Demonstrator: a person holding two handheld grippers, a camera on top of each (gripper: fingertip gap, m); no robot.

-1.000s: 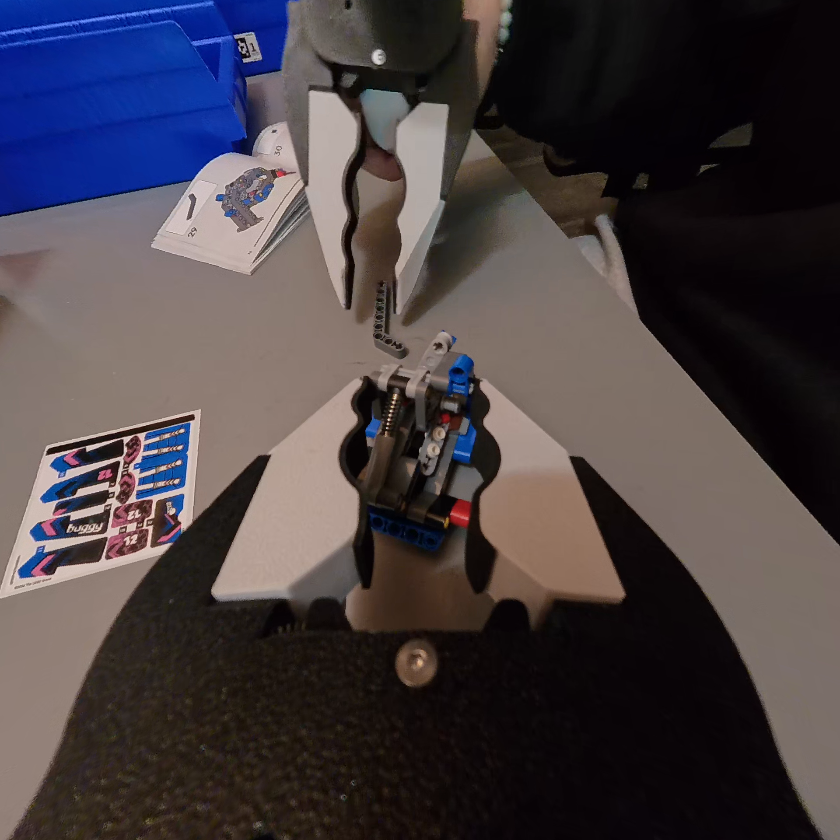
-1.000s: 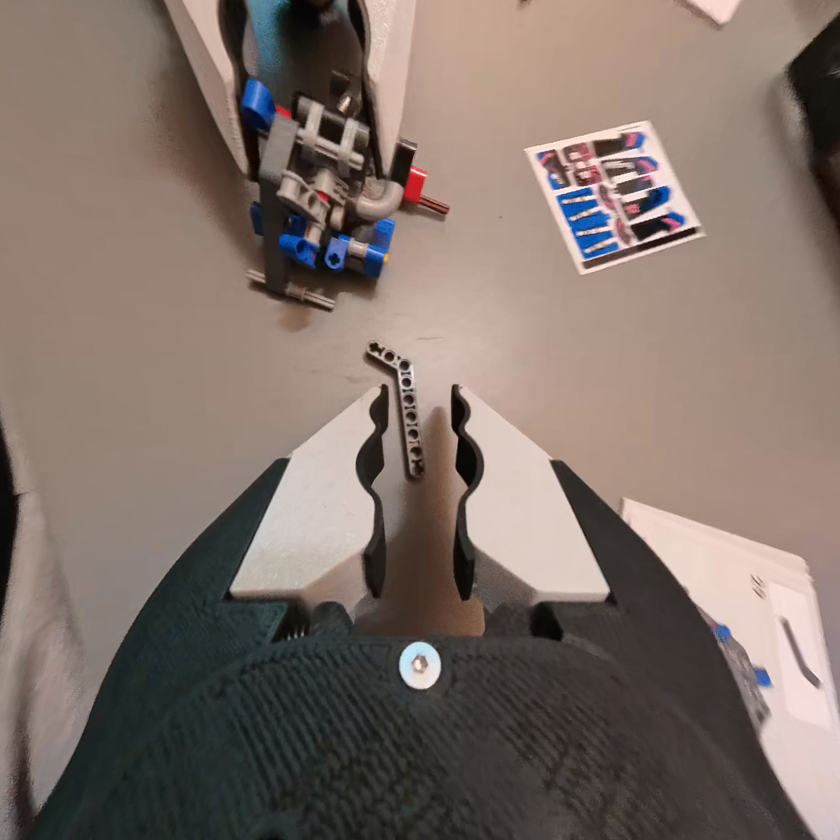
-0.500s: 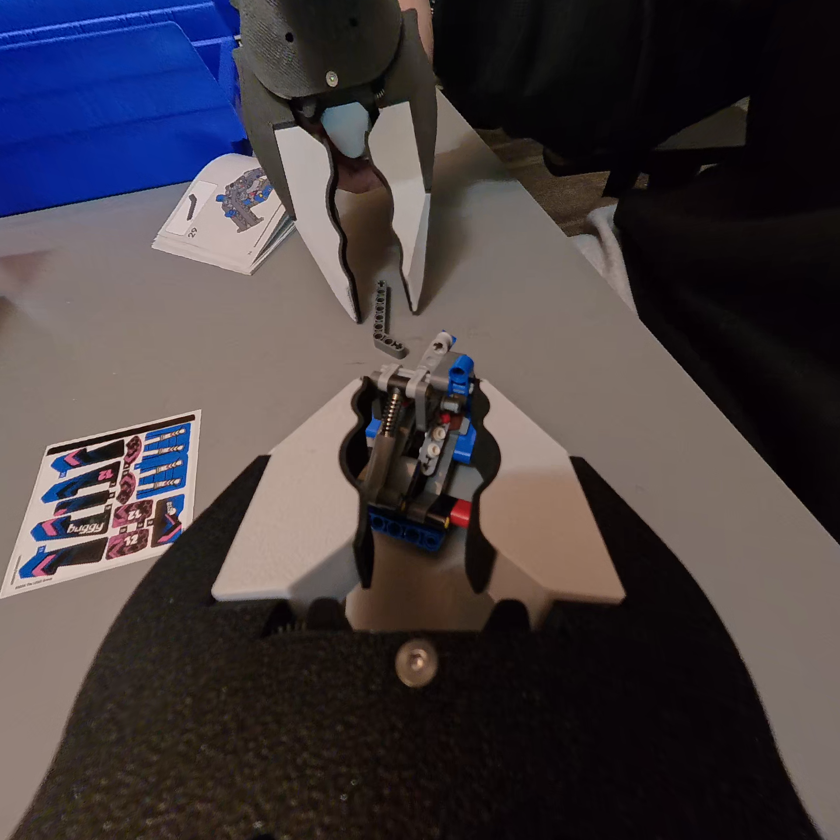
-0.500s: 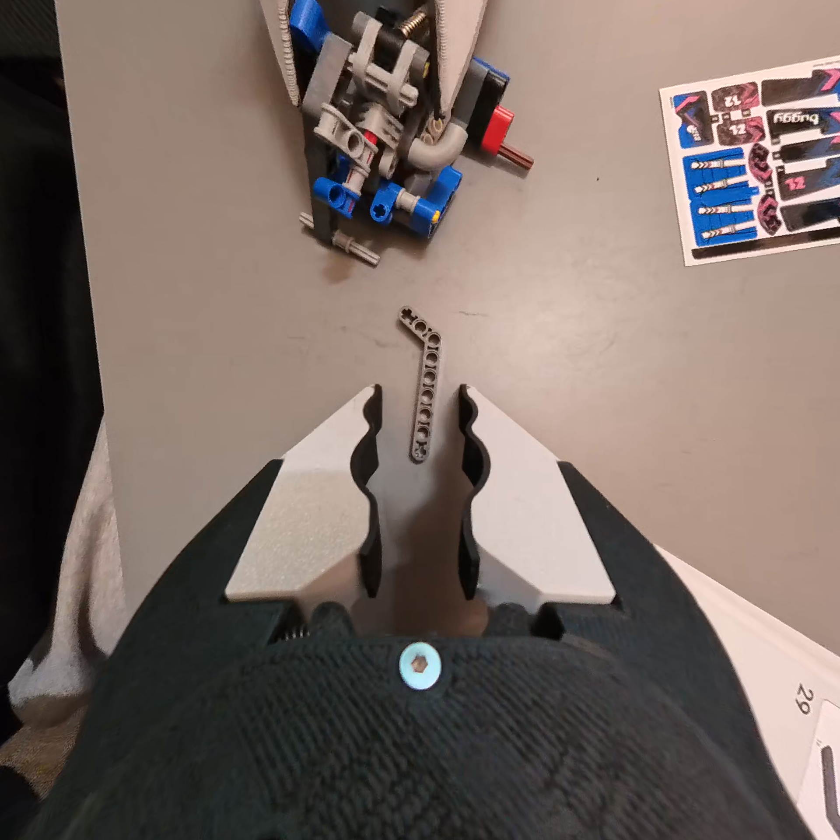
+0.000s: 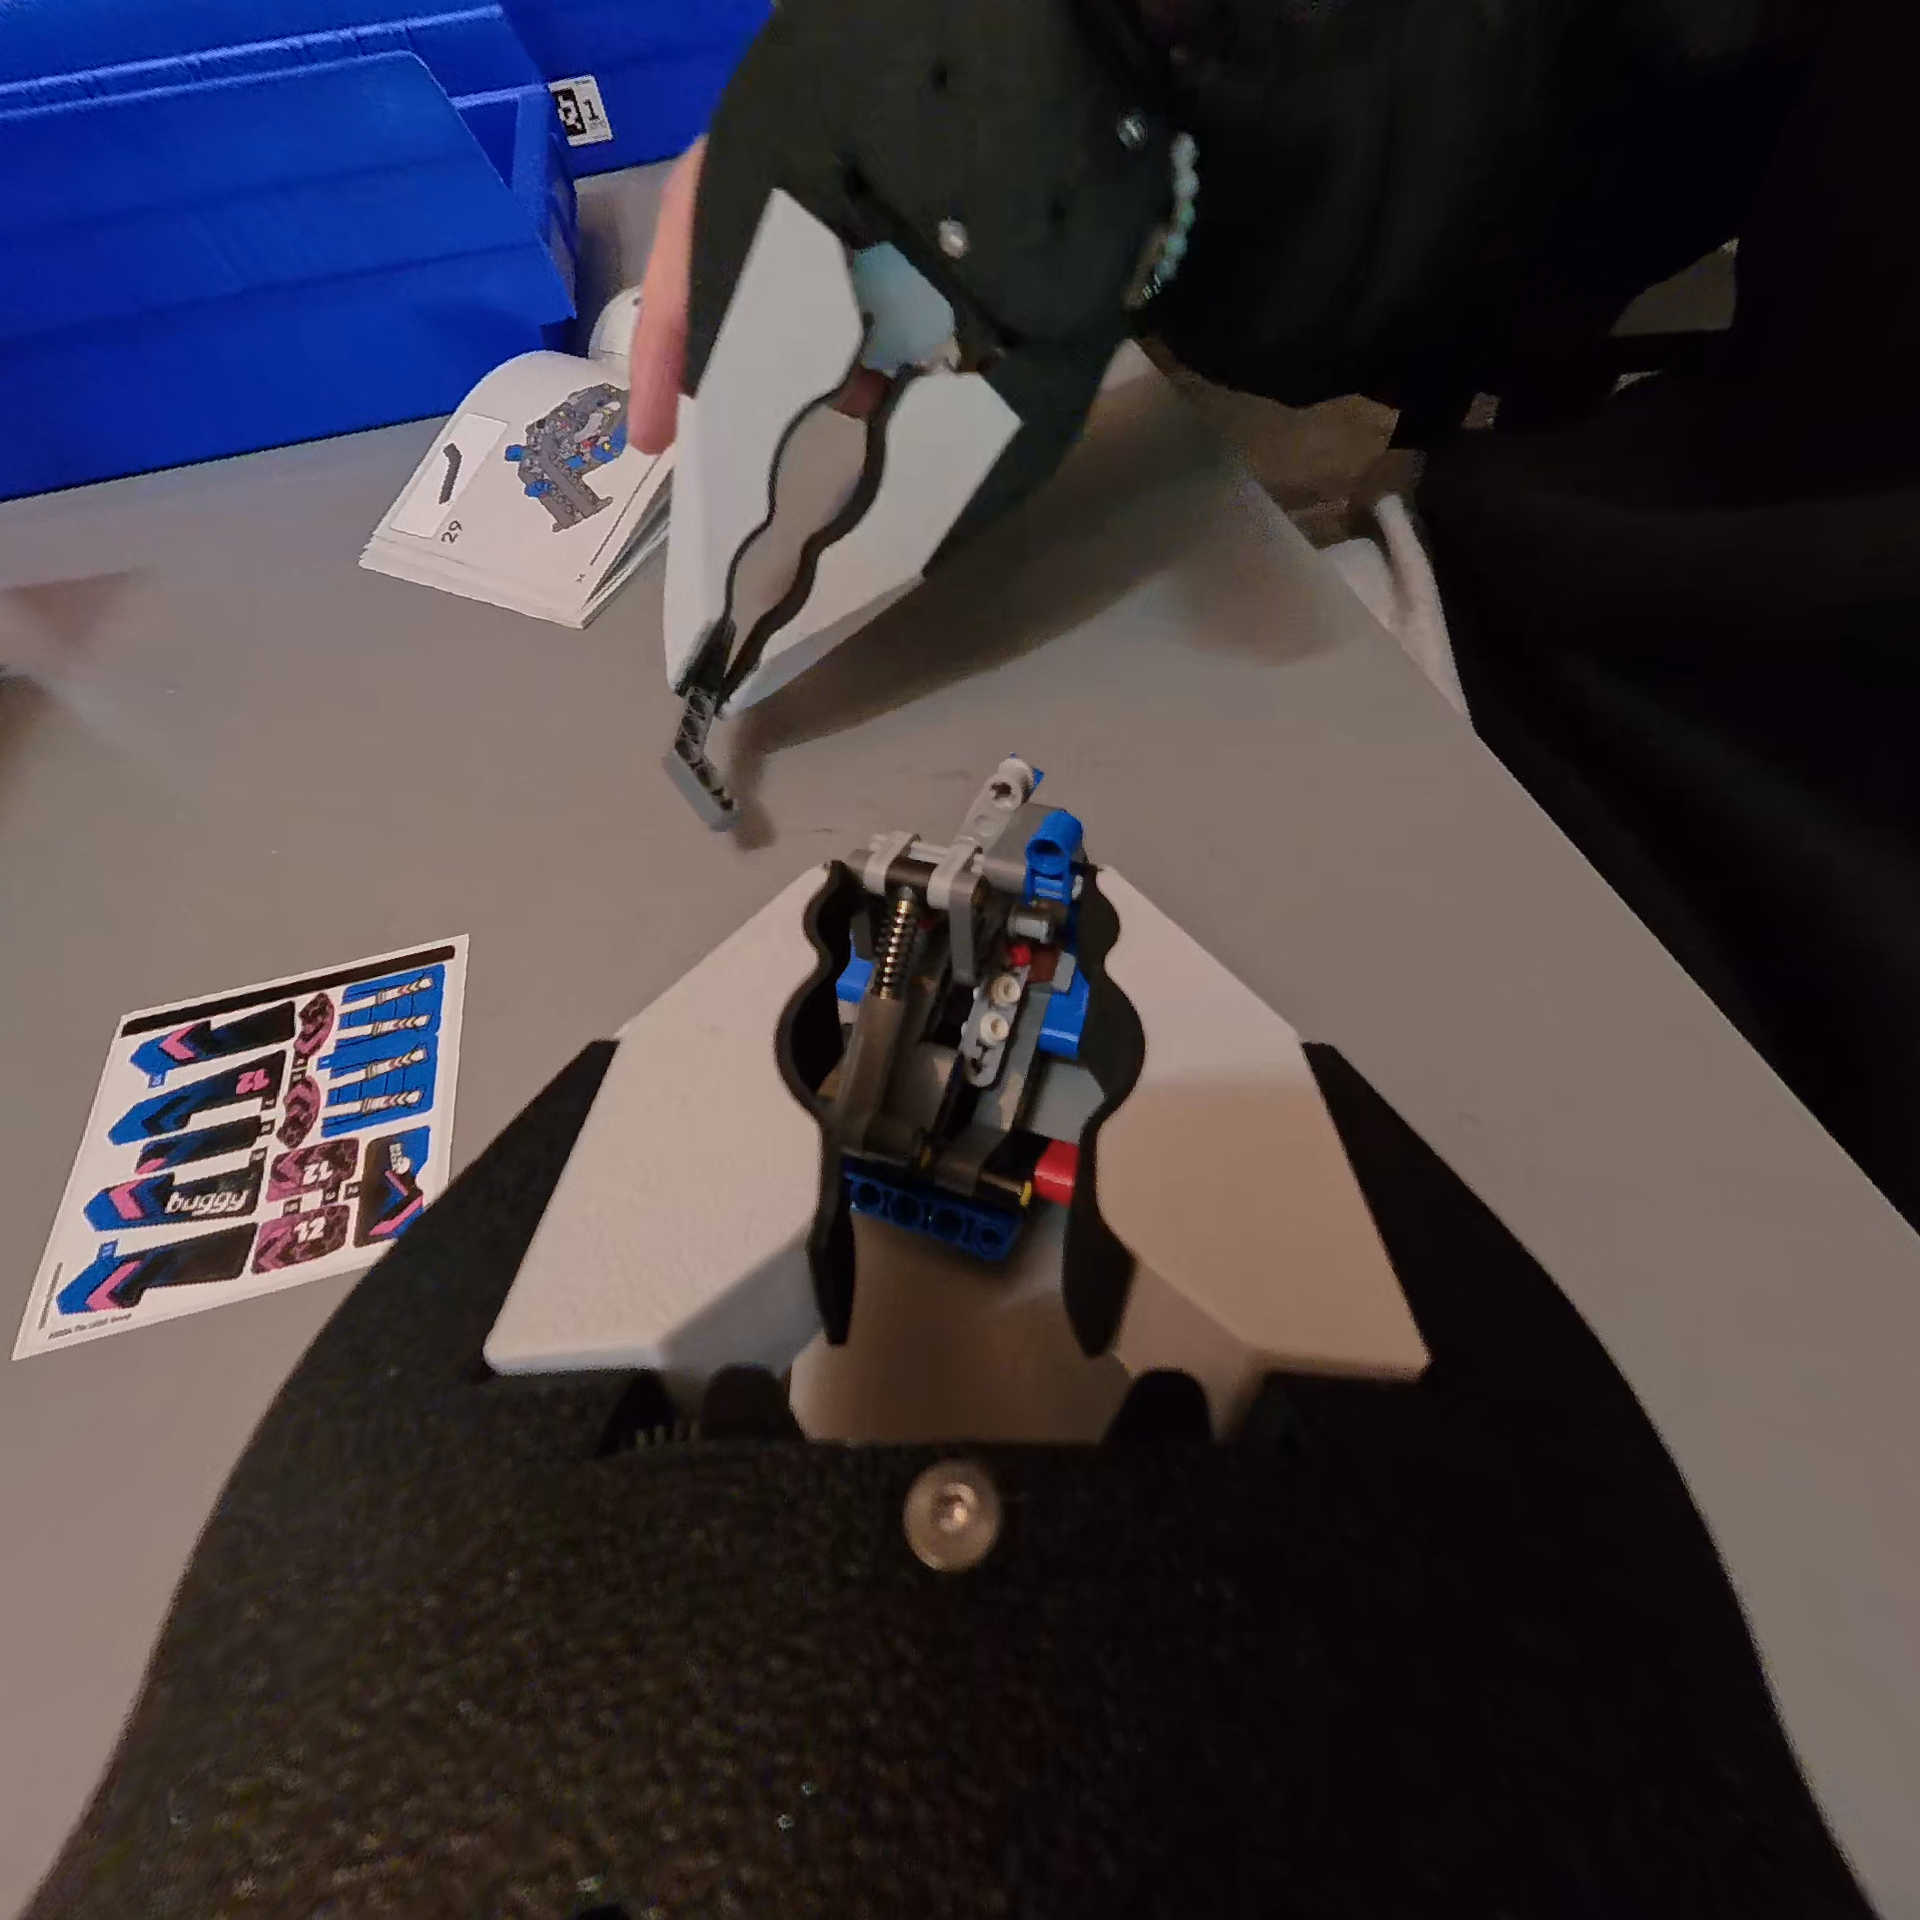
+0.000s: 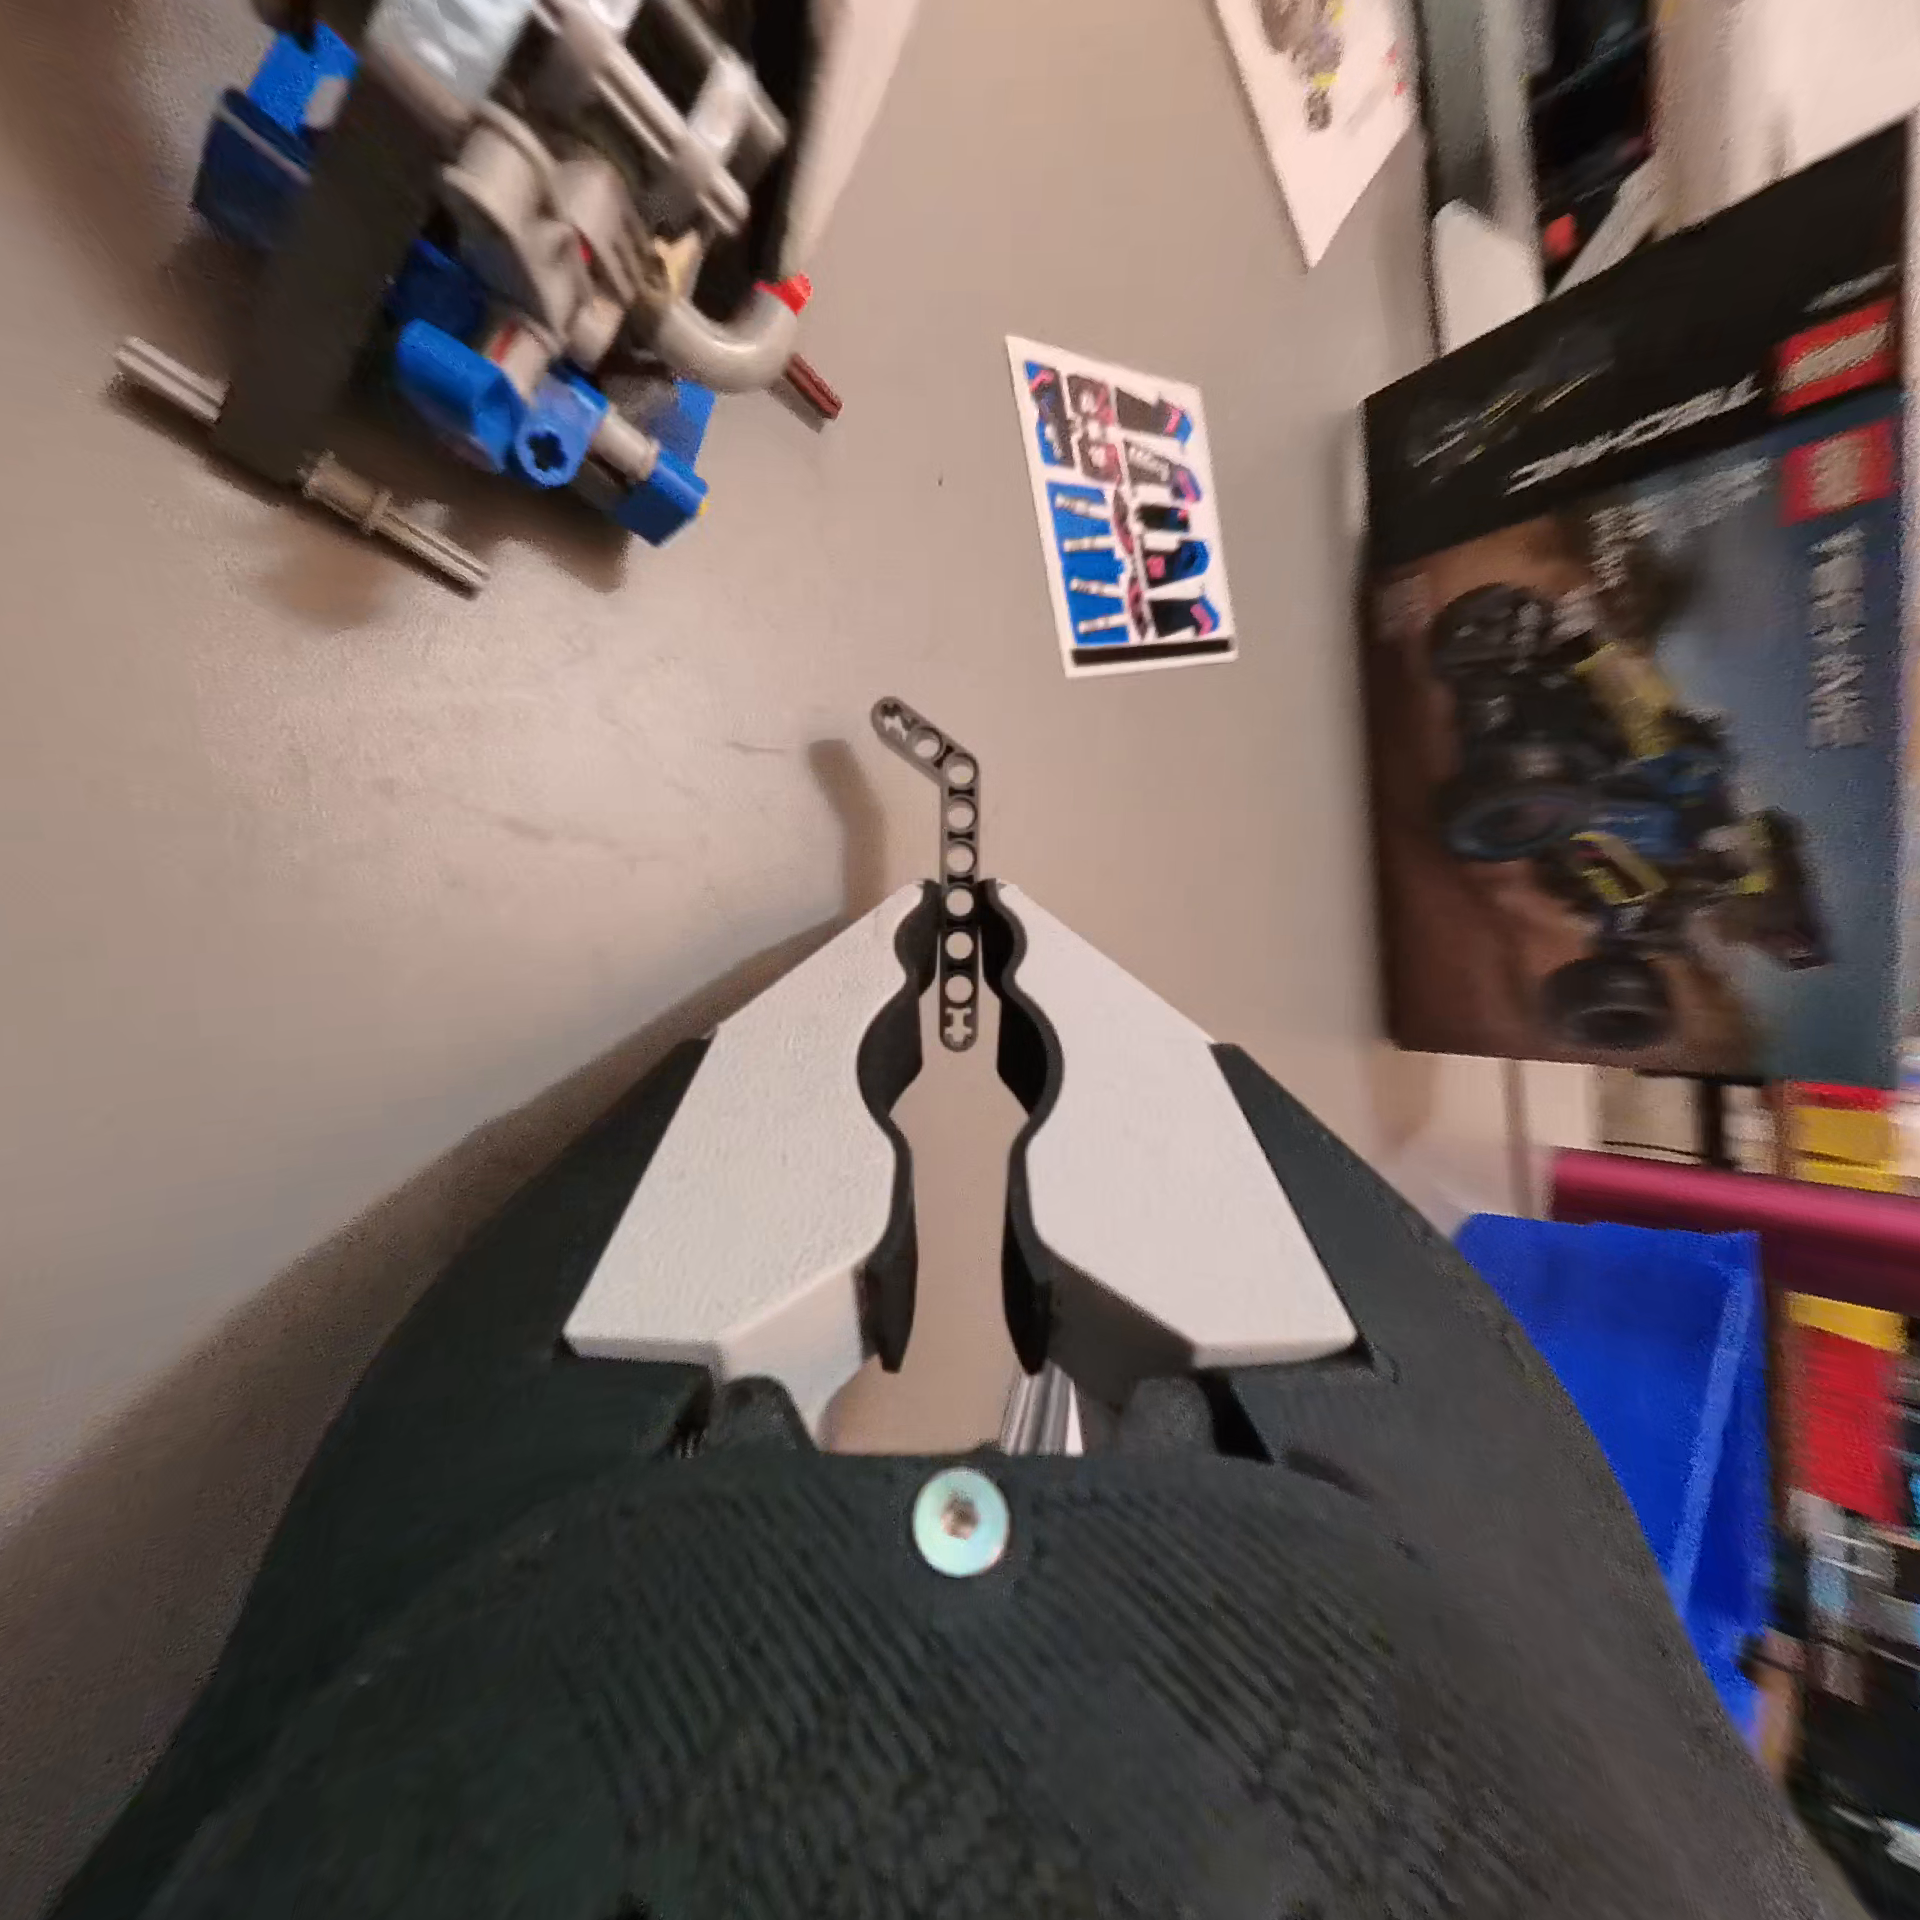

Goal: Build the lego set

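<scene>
Pinching beam (image 6: 958,883) between right fingers (image 6: 1091,1101), bent end protruding past tips; left fingers (image 5: 686,1132) clamping chassis (image 5: 961,1018). Keeping beam straight, aligning holes before pressing.

1. Bent dark-grey beam (image 6: 954,883), a row of holes along it, is hanging pinched at its straight end, angled tip forward, above the grey table (image 6: 416,831).
2. Partly built blue-and-grey model (image 5: 961,1018), spring showing, is sitting on that table.

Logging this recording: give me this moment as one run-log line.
right gripper: shut on bent dark-grey holed beam | left gripper: shut on blue-grey lego assembly | grey table: sticker sheet
</scene>
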